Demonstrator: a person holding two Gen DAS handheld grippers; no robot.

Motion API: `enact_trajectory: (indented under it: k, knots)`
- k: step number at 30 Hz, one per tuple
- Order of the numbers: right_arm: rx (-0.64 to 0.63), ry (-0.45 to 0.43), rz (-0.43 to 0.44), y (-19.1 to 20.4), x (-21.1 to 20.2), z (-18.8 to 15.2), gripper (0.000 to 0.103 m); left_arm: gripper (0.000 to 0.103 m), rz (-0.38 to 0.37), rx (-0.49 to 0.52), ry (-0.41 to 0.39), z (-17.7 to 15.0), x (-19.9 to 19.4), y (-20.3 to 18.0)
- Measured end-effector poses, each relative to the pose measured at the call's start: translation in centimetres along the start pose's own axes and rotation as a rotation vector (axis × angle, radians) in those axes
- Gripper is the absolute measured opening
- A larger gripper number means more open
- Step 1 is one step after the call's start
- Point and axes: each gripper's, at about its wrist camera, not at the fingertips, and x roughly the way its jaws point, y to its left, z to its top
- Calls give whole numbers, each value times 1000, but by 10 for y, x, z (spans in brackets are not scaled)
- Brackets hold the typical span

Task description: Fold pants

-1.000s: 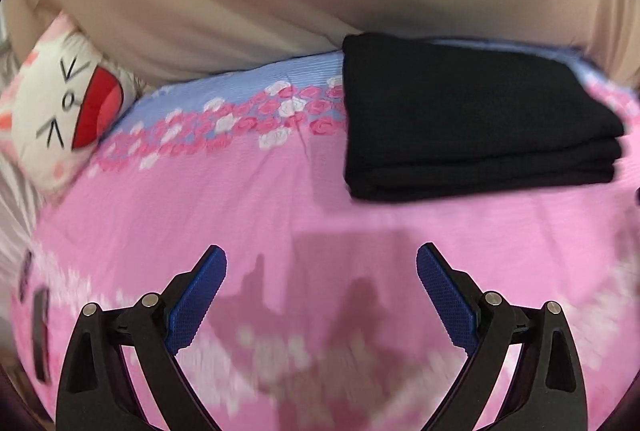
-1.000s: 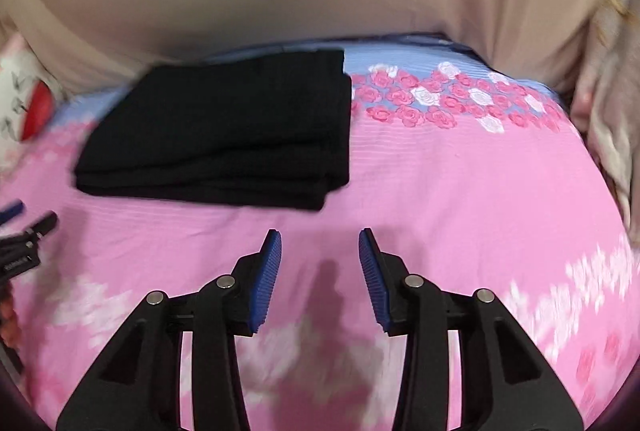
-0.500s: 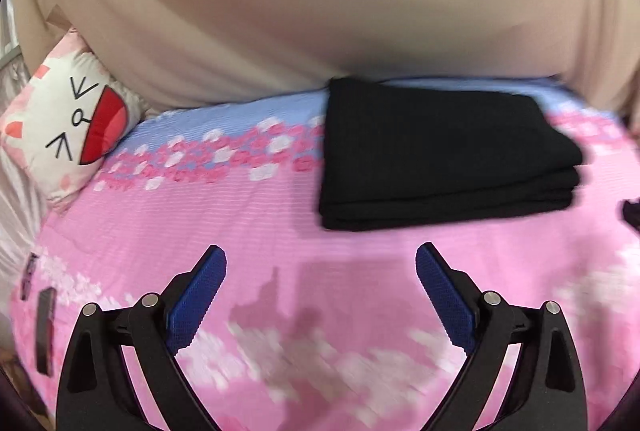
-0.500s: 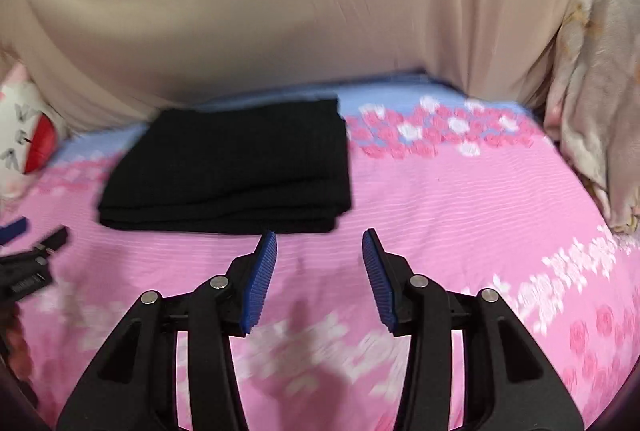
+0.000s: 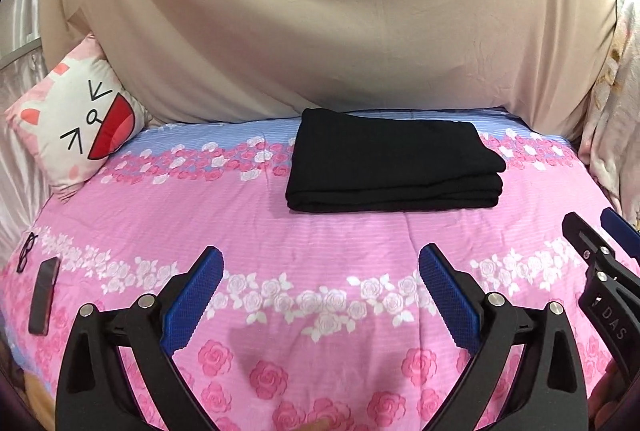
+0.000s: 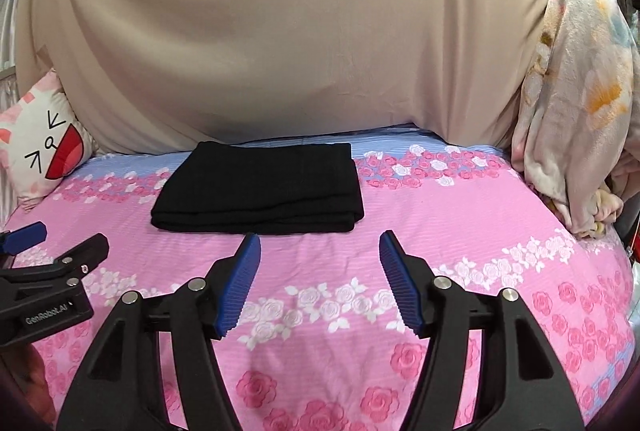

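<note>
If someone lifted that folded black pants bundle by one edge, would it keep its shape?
Probably not. The black pants are soft cloth in loose stacked layers, so they would likely sag and unfold. They look light. Pushed across the pink bedspread, they might bunch rather than slide.

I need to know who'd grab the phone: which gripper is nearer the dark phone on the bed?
Left. The left gripper hovers open just right of the phone; the right gripper, also open, sits farther right, beyond the left one.

Count on the pink rose-print bedspread (image 5: 320, 239): one folded black pair of pants (image 5: 394, 161), one dark flat phone (image 5: 43, 295), one pair of black-framed glasses (image 5: 26, 251). One white cat-face cushion (image 5: 76, 127), one pale fleece blanket (image 6: 576, 135), one beige hanging cloth (image 6: 300, 31). Two black grippers with blue pads: left gripper (image 5: 320, 297), right gripper (image 6: 320, 279).
</note>
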Motion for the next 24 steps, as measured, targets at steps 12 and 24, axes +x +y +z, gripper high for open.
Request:
enact_trajectory:
  k: [12, 24]
  knots:
    - [-2, -19, 0, 2, -20, -6, 60, 97, 7, 33, 2, -13, -10, -6]
    - [-2, -23, -3, 4, -23, -7, 60, 97, 25, 39, 5, -16, -9, -6]
